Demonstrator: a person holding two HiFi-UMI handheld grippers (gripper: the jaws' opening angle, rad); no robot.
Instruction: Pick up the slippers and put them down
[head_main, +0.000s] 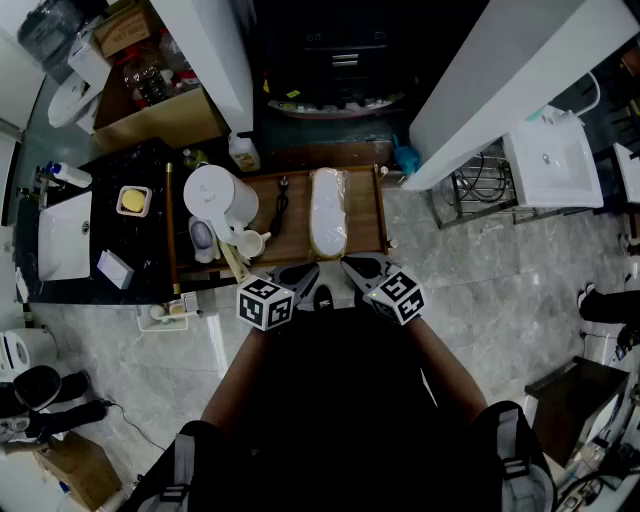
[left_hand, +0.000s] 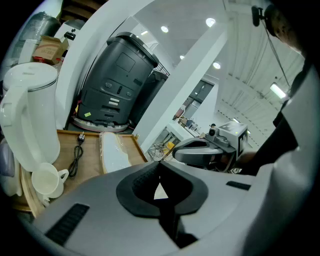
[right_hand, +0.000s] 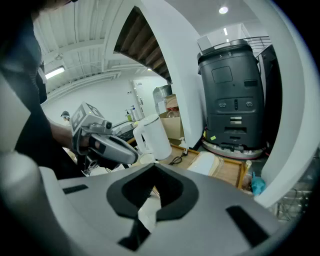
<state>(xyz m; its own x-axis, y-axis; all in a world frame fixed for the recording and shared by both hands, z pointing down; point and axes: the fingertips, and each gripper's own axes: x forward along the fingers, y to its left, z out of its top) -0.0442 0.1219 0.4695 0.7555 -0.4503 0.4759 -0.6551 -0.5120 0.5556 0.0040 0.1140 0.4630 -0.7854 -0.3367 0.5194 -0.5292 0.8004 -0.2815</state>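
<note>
The left gripper (head_main: 308, 272) and the right gripper (head_main: 350, 265) are held side by side at the near edge of the wooden tray (head_main: 365, 215), with their tips angled towards each other. Both sets of jaws are closed, and nothing is gripped between them. The white slippers (head_main: 328, 212) are noted lying lengthwise on the tray's right half, untouched and apart from both grippers — a black cable (head_main: 281, 200), a white kettle (head_main: 222, 195) and a white cup (head_main: 252, 243) are recorded to their left.
</note>
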